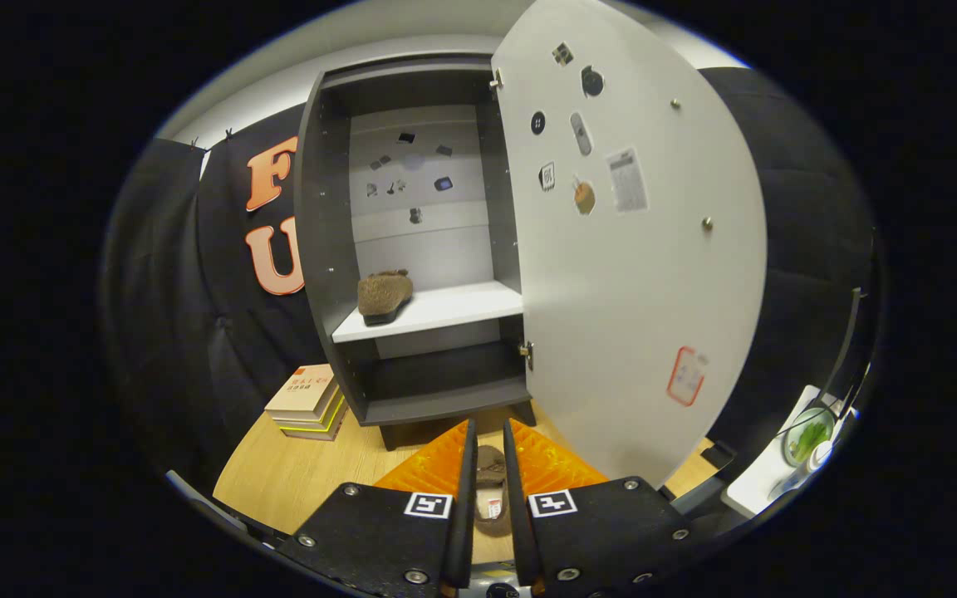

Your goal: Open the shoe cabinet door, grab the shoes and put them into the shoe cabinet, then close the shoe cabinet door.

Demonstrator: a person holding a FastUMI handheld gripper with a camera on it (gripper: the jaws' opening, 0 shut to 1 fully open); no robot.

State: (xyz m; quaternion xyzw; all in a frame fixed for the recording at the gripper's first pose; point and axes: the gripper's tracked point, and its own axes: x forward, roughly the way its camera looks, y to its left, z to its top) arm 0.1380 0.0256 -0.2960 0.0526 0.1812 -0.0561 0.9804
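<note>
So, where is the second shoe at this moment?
In the gripper view, the second shoe sits between the fingers of the claw, which is shut on it, above the orange mat before the open cabinet.

1. The shoe cabinet stood with its door swung wide open.
2. One brown shoe lay on the white shelf inside.
3. The gripper had its fingers closed on a second shoe, above an orange mat.
4. A stack of books lay beside the cabinet on the wooden floor.
</note>
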